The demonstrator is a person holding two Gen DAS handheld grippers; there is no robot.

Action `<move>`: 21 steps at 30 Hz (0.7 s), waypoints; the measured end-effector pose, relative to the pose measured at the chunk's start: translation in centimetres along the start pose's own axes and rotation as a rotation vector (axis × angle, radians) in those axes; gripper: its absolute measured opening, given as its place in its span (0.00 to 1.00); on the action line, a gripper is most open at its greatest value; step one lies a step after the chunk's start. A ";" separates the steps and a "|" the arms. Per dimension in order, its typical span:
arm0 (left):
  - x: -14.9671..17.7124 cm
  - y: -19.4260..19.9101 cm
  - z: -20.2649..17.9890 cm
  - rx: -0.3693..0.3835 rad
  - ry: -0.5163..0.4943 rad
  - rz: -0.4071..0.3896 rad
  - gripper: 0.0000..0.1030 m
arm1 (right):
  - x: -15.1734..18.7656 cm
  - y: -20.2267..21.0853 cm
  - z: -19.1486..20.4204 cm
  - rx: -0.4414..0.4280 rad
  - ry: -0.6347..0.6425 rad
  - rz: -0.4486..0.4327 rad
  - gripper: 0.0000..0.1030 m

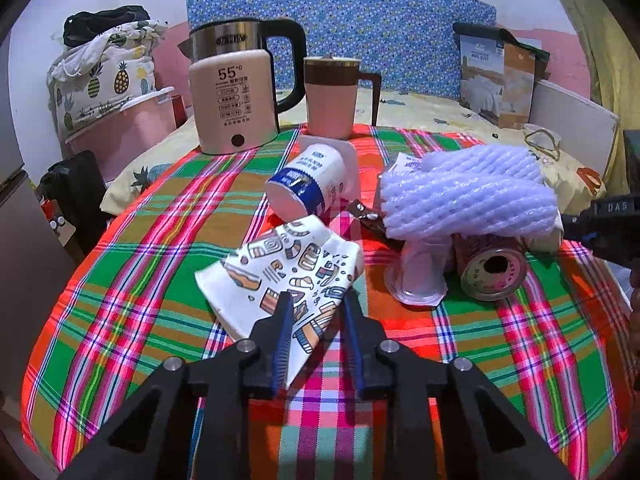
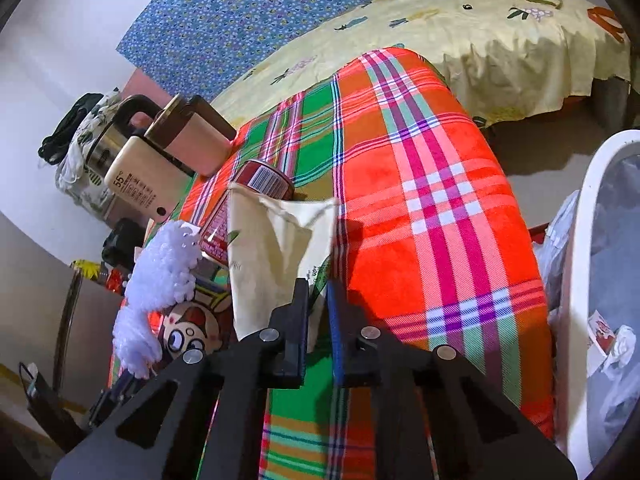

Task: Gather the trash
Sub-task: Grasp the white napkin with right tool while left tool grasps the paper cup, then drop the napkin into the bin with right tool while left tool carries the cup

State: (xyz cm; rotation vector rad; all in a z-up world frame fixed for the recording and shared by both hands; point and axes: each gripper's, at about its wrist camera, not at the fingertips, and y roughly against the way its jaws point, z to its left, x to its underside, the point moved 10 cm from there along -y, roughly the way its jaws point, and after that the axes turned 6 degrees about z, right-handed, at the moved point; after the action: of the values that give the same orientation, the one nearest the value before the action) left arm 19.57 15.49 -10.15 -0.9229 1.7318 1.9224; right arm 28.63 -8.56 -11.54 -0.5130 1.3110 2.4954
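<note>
Trash lies on a plaid-covered table (image 1: 132, 264). My left gripper (image 1: 316, 300) stands partly open around the near corner of a printed paper bag (image 1: 288, 268); the jaws are apart and not pinched. Behind it lie a tipped white-and-blue cup (image 1: 308, 184), a brown wrapper (image 1: 368, 220), white foam fruit netting (image 1: 468, 192), a clear plastic cup (image 1: 420, 272) and a tin can (image 1: 494, 268). My right gripper (image 2: 318, 288) is shut on the corner of a cream paper bag (image 2: 276, 248), beside the red can (image 2: 260, 180) and the netting (image 2: 160, 272). It also shows at the left view's right edge (image 1: 600, 228).
A kettle (image 1: 236, 92) and a pink mug (image 1: 332, 96) stand at the table's far side. A white bin (image 2: 600, 280) with a liner and some trash stands to the right of the table. A bed with a yellow sheet (image 2: 480, 32) lies behind.
</note>
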 end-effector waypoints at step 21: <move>0.5 4.2 -3.0 0.106 0.027 -0.024 0.13 | 1.6 4.3 -0.7 0.040 0.090 -0.063 0.08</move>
State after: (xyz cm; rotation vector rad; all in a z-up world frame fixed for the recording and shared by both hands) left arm 17.04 11.81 -7.52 -0.9308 1.8111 1.7915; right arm 25.57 -11.43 -9.43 -0.6536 1.3531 2.4152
